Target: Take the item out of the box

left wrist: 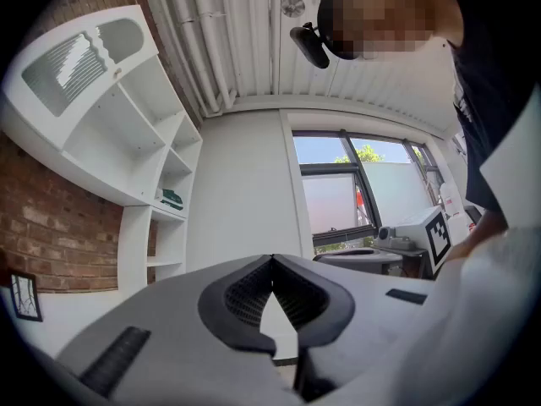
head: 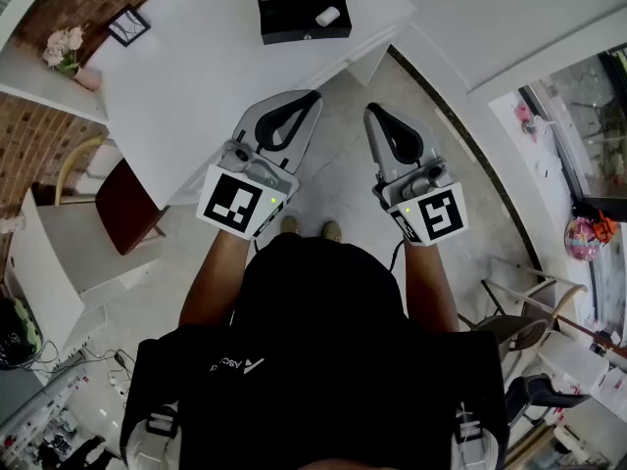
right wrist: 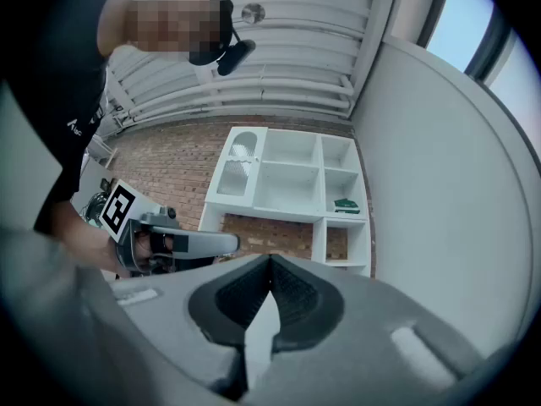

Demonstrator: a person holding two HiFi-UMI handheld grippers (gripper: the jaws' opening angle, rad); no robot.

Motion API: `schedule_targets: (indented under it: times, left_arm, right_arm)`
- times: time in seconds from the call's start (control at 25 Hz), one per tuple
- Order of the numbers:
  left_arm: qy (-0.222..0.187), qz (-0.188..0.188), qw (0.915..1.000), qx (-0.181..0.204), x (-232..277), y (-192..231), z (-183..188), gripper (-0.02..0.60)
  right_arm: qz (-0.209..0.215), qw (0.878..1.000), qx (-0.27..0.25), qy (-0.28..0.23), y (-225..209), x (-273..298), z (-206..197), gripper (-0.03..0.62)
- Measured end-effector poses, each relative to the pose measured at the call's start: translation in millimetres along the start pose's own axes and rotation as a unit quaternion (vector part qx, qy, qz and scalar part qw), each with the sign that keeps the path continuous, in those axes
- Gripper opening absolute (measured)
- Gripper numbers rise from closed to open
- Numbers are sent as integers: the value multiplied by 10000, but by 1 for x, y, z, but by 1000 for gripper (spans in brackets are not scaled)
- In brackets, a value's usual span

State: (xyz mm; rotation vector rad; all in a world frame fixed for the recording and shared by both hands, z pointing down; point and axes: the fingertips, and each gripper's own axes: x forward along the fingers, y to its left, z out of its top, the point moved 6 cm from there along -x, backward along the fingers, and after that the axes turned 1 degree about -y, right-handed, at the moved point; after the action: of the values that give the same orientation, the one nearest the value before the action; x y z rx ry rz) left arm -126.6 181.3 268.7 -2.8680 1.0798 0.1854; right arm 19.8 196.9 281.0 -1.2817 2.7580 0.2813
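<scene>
White table (head: 196,76) ahead of the standing person. Black box (head: 294,18) sits on its far edge. Left gripper (head: 310,96) and right gripper (head: 373,110) are held up off the table near the body, well apart from the box. Fingers on both are clenched, tips meeting, nothing between them. Small white item (head: 327,15) lies at the box's right part; on top or inside, can't tell.
</scene>
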Motion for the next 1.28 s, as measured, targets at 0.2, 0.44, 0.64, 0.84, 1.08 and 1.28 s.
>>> schedule_targets:
  times: [0.2,0.44,0.64,0.84,1.08,1.28]
  left_arm:
    - [-51,0,10000,-13,-1,4,1,-2]
    - [-92,-27,9999,-38,-8,15,0,-2]
    - [-143,-16,9998,-100,-19,32,0,-2]
    - [-254,-92,9996,-108,-25,52,1,-2]
    - [-159,-183,9997,-98,-20,76,-4,-2]
    - [-39,-212,9998,-52,4,97,-15,-2]
  right_arm:
    - [13,10000,17,-2,3,3,-1,0]
    - [-52,10000,46,-35,11,11,-4,0]
    - [-145,9999,15,16,19,23,-4,0]
    - [-266,9996,-33,98,29,33,-7,0]
    - [-384,9991,-61,195,26,46,-14,0]
    - [-372,9991,-51,185,1,68,-25,0]
